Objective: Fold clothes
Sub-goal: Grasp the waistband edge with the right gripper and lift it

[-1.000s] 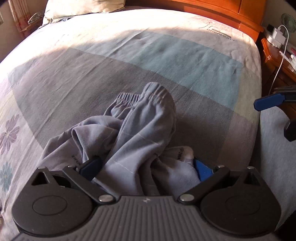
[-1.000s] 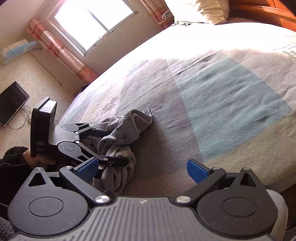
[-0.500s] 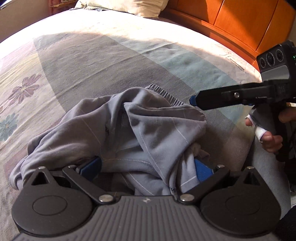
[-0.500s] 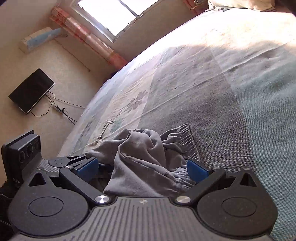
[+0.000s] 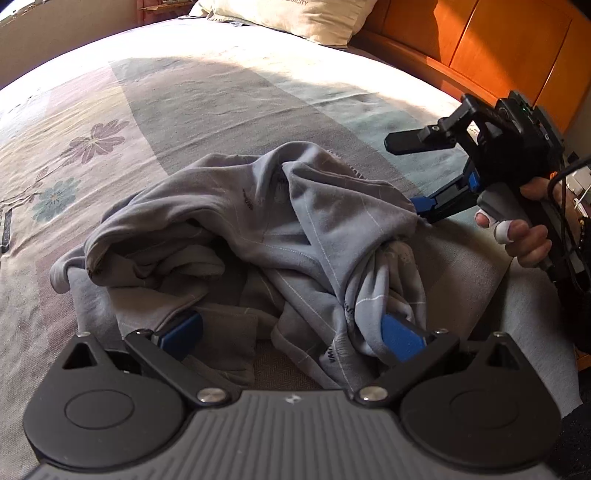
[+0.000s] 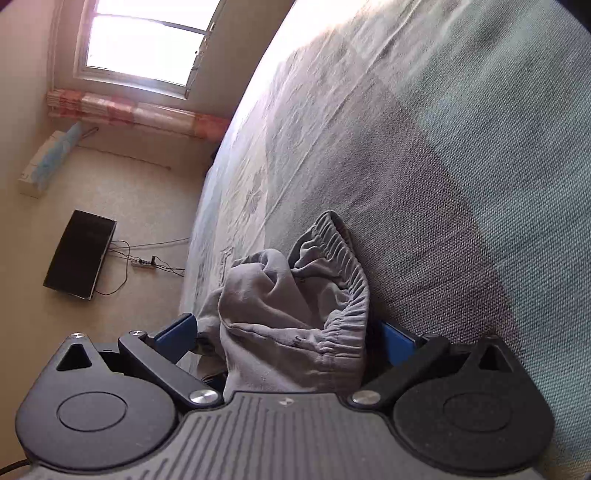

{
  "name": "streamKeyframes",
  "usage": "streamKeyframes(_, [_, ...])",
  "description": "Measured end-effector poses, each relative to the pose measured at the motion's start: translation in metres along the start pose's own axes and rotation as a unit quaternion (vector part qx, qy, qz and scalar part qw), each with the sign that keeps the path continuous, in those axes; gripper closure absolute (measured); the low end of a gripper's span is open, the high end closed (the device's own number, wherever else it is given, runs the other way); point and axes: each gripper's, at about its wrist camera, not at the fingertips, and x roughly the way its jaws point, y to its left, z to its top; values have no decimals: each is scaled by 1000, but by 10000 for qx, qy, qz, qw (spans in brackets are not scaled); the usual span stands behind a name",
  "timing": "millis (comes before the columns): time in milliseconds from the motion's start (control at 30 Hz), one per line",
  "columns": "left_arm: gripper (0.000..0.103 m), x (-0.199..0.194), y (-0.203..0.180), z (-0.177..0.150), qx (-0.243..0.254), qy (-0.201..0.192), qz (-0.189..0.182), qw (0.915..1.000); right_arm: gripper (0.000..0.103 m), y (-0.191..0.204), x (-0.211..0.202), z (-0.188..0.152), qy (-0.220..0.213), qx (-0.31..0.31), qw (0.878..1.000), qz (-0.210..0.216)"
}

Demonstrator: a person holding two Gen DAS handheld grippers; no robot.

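Bedroom, patterned bedspread (image 5: 221, 96). Grey trousers (image 5: 258, 221) bunched at lower centre of frame, now more spread than a second ago. Left gripper (image 5: 291, 334) wide apart around cloth. Right gripper (image 6: 286, 339) newly arrived, apart astride waistband (image 6: 347, 273). Unfolded.

A pillow (image 5: 291, 18) tops the bed (image 5: 229, 92); a monitor (image 6: 79, 254) (dark) lies on the floor (image 6: 122, 177).
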Motion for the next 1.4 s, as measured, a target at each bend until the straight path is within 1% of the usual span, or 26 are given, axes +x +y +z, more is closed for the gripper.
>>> streamKeyframes(33, [1,-2,3,-3,-44,6,-13,10000,0,4,1,1,67,7,9999,-80])
streamKeyframes(133, [1,-1,13,-14,-169,44,-43,9998,0,4,-3,-8,254,114,9995,-147])
streamKeyframes(200, [1,4,19,-22,-164,107,-90,9998,0,0,-4,-10,155,127,9998,-46])
streamKeyframes(300, [1,9,20,-27,97,79,-136,9998,0,-7,-1,1,-42,399,9990,182])
streamKeyframes(367, [1,9,16,-30,386,112,-115,9991,1,-12,1,9,-124,616,9974,348])
streamKeyframes(400, [1,10,14,-32,530,121,-107,9985,1,-15,-2,8,-137,674,9969,375])
streamKeyframes(433, [1,10,13,-34,646,107,-109,9978,6,-18,-4,7,-149,727,9964,400])
streamKeyframes(467, [1,9,12,-36,737,79,-119,9972,13,-21,-7,5,-161,781,9959,424])
streamKeyframes(533, [1,9,12,-40,917,24,-139,9957,17,-26,-14,-6,-232,811,9949,546])
streamKeyframes(600, [1,9,6,-36,1005,157,-26,9948,18,-29,-15,-14,-255,841,9939,672])
streamKeyframes(633, [1,10,3,-32,1034,253,52,9943,21,-28,-13,-13,-236,830,9946,577])
streamKeyframes(667, [1,9,-2,-28,1067,302,120,9938,26,-27,-10,-11,-216,817,9953,472])
streamKeyframes(700, [1,6,-6,-23,1138,245,159,9931,27,-27,-5,-7,-170,873,9953,391])
streamKeyframes(800, [1,-6,-19,-9,1398,-64,199,9900,27,-25,7,6,-127,955,9944,438])
streamKeyframes(900, [1,-11,-24,0,1418,-186,158,9896,29,-23,13,10,-155,1000,9937,476])
streamKeyframes(1000, [1,-16,-30,9,1438,-308,118,9891,36,-23,11,1,-160,972,9941,446])
streamKeyframes(1033, [1,-17,-32,12,1444,-349,105,9888,44,-24,11,-2,-168,945,9947,378])
streamKeyframes(1067, [1,-19,-34,15,1451,-390,91,9886,56,-26,12,-5,-177,918,9951,307])
streamKeyframes(1100, [1,-21,-35,18,1457,-430,78,9884,63,-28,13,-5,-190,972,9949,195])
streamKeyframes(1133, [1,-22,-37,21,1464,-471,64,9881,78,-31,14,-6,-202,1030,9944,80])
streamKeyframes(1167, [1,-24,-39,24,1470,-512,51,9878,85,-33,15,-7,-206,1047,9943,61])
streamKeyframes(1200, [1,-25,-41,27,1476,-553,37,9875,85,-35,16,-7,-210,1061,9941,47])
streamKeyframes(1267, [1,-26,-42,26,1501,-583,21,9870,83,-28,17,-8,-195,891,9958,-75])
streamKeyframes(1400, [1,-25,-42,21,1516,-559,49,9869,83,-2,13,-4,-428,278,9971,-562])
